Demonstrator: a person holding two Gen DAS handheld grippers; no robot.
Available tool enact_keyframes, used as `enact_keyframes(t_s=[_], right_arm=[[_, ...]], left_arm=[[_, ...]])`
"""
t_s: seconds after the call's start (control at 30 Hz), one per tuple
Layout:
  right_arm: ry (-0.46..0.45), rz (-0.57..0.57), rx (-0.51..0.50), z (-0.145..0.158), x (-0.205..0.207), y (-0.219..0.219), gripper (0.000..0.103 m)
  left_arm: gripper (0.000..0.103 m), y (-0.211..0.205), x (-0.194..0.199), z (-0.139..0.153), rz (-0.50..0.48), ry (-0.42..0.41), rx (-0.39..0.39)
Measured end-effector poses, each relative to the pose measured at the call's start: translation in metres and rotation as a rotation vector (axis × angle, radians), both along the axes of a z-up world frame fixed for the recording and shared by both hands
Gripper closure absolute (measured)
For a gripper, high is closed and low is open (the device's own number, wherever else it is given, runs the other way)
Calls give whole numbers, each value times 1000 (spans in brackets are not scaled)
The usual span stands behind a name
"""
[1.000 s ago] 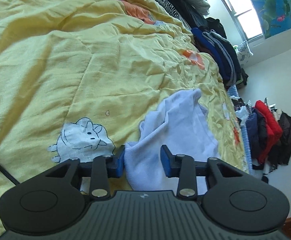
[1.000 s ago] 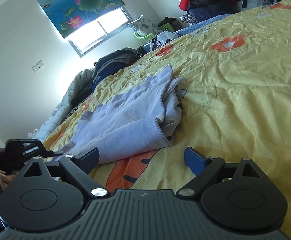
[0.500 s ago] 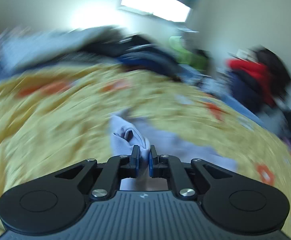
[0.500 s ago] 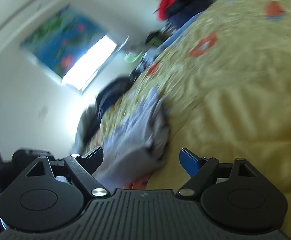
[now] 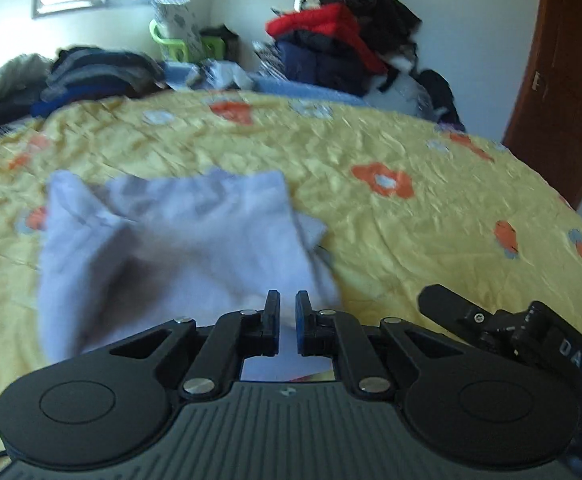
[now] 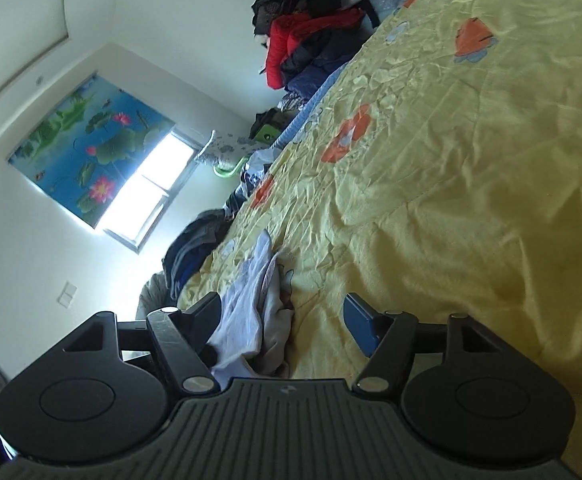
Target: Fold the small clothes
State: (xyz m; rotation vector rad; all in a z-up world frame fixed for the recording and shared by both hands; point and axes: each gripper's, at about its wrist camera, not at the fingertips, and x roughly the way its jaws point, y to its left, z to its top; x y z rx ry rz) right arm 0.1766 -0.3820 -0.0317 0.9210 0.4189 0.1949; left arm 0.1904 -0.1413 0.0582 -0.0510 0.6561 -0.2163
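A small pale lavender garment (image 5: pixel 171 248) lies partly folded on the yellow flowered bedspread (image 5: pixel 371 152). My left gripper (image 5: pixel 287 312) is shut on the garment's near edge, with cloth between the blue pads. In the right wrist view the same garment (image 6: pixel 251 312) lies bunched between and beyond the fingers of my right gripper (image 6: pixel 287 316), which is open, low over the bedspread (image 6: pixel 451 160) and holds nothing. The right gripper's body also shows at the right of the left wrist view (image 5: pixel 511 328).
A pile of dark folded clothes (image 5: pixel 91 76) sits at the bed's far left. A heap of red and dark jackets (image 5: pixel 343 40) stands beyond the far edge. A green basket (image 5: pixel 171 44) is under the window. A brown door (image 5: pixel 563 80) is at right.
My left gripper closed on the garment's edge and swung round with it, carrying the cloth over. My right gripper stayed open and tilted closer to the garment.
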Motion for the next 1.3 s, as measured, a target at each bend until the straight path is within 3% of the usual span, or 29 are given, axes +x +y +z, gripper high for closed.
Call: enact_keyframes(t_s=[0.07, 0.1, 0.2, 0.27, 0.33, 0.47, 0.63, 0.73, 0.83, 0.9, 1.0, 1.17, 1.23, 1.3], right_arm=[[27, 32, -55, 8, 3, 9, 19], [38, 62, -70, 13, 6, 14, 20], [26, 211, -27, 36, 22, 32, 19], [10, 291, -7, 54, 37, 46, 17], [35, 422, 27, 67, 65, 65, 9], [245, 620, 16, 74, 130, 116, 12], [431, 669, 13, 62, 175, 162, 28], [494, 684, 28, 50, 181, 177, 46], [523, 668, 1, 45, 181, 189, 64], [526, 647, -40, 41, 183, 193, 86], [479, 593, -83, 45, 176, 189, 89], [175, 408, -130, 92, 120, 133, 90], [191, 354, -69, 77, 90, 97, 91], [302, 295, -49, 43, 79, 72, 91]], left_arm=[[92, 27, -12, 9, 67, -27, -17], [82, 41, -16, 11, 112, -33, -27], [11, 86, -29, 11, 286, -61, -69], [9, 114, -38, 8, 394, -105, -117], [9, 136, -37, 5, 456, -93, -168], [9, 164, -37, -2, 560, -89, -223], [9, 190, -43, -7, 587, -81, -296], [9, 205, -47, -11, 610, -67, -332], [9, 216, -48, -16, 629, -45, -358], [9, 221, -47, -19, 640, -26, -371], [9, 225, -47, -19, 646, -21, -394], [9, 217, -48, -8, 606, -64, -409], [9, 211, -47, -4, 572, -91, -411], [9, 198, -40, -2, 503, -104, -406]])
